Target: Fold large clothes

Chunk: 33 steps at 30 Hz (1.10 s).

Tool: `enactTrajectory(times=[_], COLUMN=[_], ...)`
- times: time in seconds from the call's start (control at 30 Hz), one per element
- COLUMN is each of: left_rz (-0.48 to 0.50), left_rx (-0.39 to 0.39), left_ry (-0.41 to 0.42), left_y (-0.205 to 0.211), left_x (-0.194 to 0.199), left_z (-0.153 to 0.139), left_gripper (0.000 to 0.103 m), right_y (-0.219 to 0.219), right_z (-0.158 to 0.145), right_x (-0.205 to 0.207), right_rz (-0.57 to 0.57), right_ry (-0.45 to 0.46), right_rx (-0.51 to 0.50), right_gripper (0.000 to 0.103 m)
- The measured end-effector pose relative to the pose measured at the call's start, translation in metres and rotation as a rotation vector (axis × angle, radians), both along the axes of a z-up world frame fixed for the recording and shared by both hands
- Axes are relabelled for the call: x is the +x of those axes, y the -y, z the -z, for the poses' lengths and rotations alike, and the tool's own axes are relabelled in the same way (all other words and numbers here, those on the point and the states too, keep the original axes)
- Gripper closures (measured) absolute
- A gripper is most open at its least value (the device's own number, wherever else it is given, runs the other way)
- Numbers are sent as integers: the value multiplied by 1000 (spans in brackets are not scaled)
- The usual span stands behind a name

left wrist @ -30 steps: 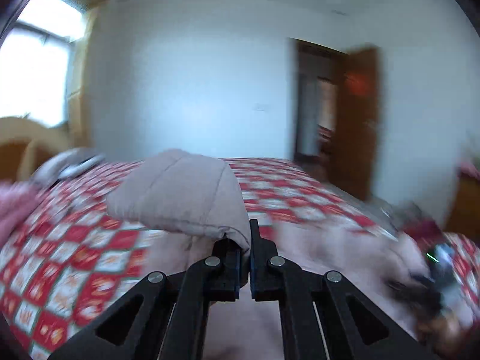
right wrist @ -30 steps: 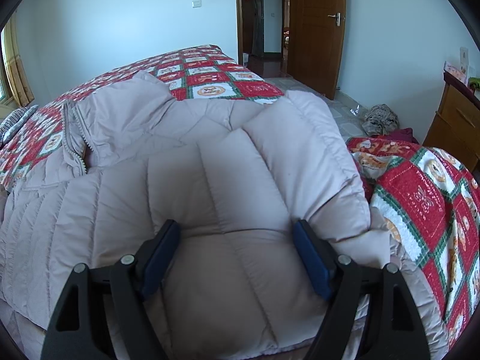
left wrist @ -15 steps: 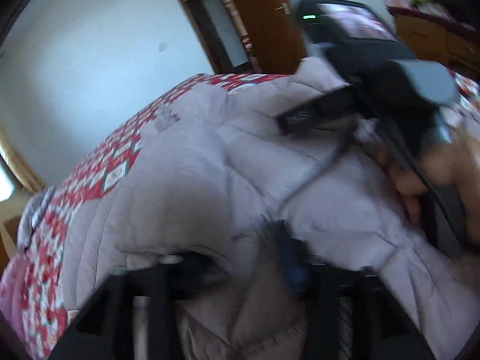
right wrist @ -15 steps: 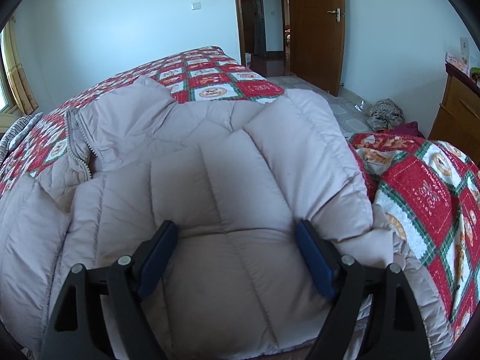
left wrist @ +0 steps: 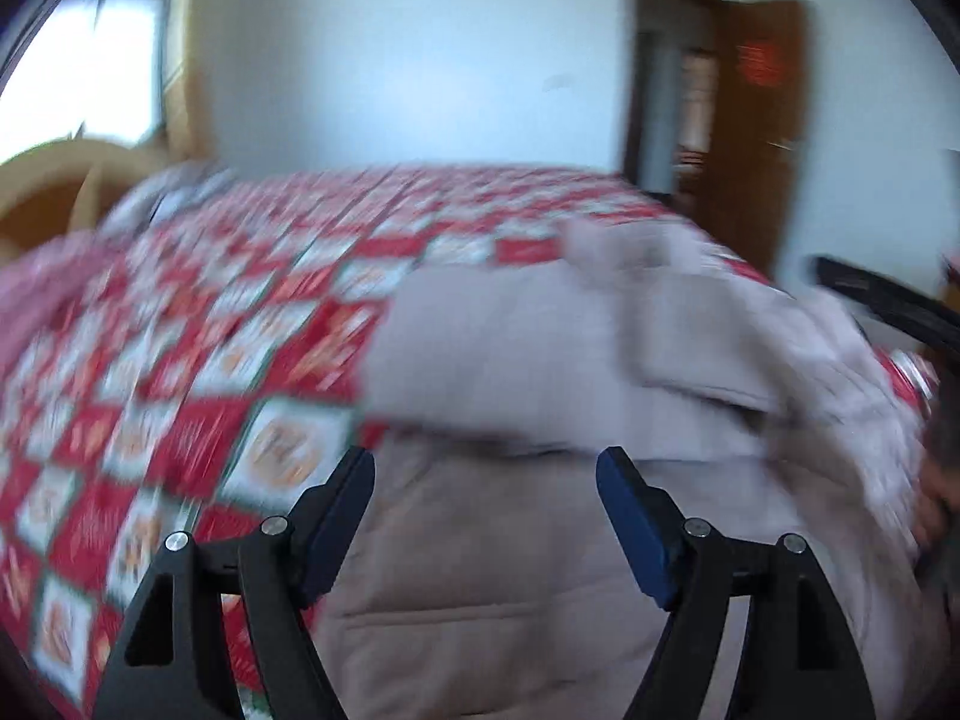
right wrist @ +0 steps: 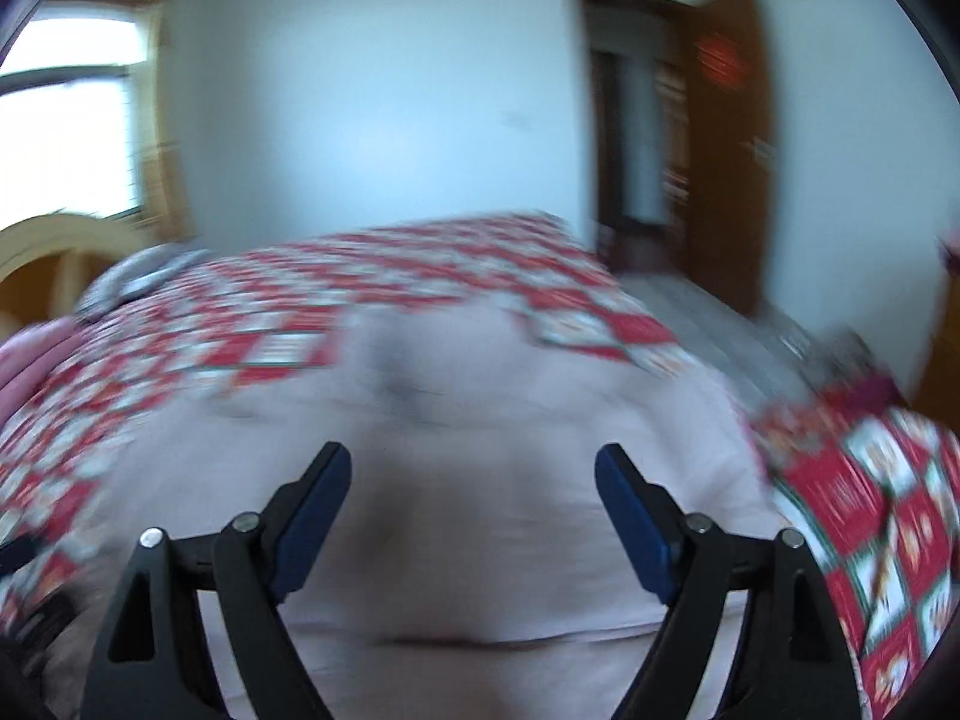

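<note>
You are in a bedroom with a pale blue-white wall (right wrist: 384, 138), standing over a bed covered by a red, white and green patchwork quilt (left wrist: 180, 372). Both views are smeared by motion, so fine detail is lost.

Your left gripper (left wrist: 486, 468) has its black arms and blue pads (left wrist: 630, 516) spread wide, and the jaws have just been opening. Nothing is pinched between them; the pads stand apart above the fabric. Just beyond and below them lies the pale beige quilted down jacket (left wrist: 540, 360), spread on the quilt with a folded flap resting on top of its body, its near part running under the gripper. To the jacket's left the quilt is bare; at the jacket's right edge a black arm of your other tool (left wrist: 888, 300) pokes into view.

Your right gripper (right wrist: 474, 468) is also wide apart, its jaws having just been opening, with no cloth caught between the pads. The same jacket (right wrist: 480, 480) fills the space beneath and ahead of it, and the quilt shows past the jacket on both sides.

Beyond the jacket, a brown wooden door (right wrist: 726, 144) stands open at the far right, and a bright window (right wrist: 66, 120) with a curved tan wooden headboard (right wrist: 54, 252) under it sits at the far left.
</note>
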<state>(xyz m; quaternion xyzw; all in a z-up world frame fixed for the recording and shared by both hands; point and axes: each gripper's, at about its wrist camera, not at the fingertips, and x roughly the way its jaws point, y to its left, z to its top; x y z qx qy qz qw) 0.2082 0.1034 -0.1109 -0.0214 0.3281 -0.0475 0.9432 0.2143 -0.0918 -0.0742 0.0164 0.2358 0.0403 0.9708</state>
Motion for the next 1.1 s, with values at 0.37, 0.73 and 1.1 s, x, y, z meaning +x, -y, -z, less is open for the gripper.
enactTrajectory(times=[0.37,0.73,1.1], left_rz=[-132,-106,-45], left_rx=[-139,-104,-4], left_ry=[-119,-122,46], left_y=[-37,-29,-4], left_x=[11,15,27], left_z=[64,67,-21], left_gripper=[21,10,10], right_y=[-86,63,67], right_z=[69,89,8], right_x=[43,-13,-27], right_rz=[-22,262,247], right_ry=[-241,-369,-124], right_rx=[-311,243,123], right_gripper=[51,29,45])
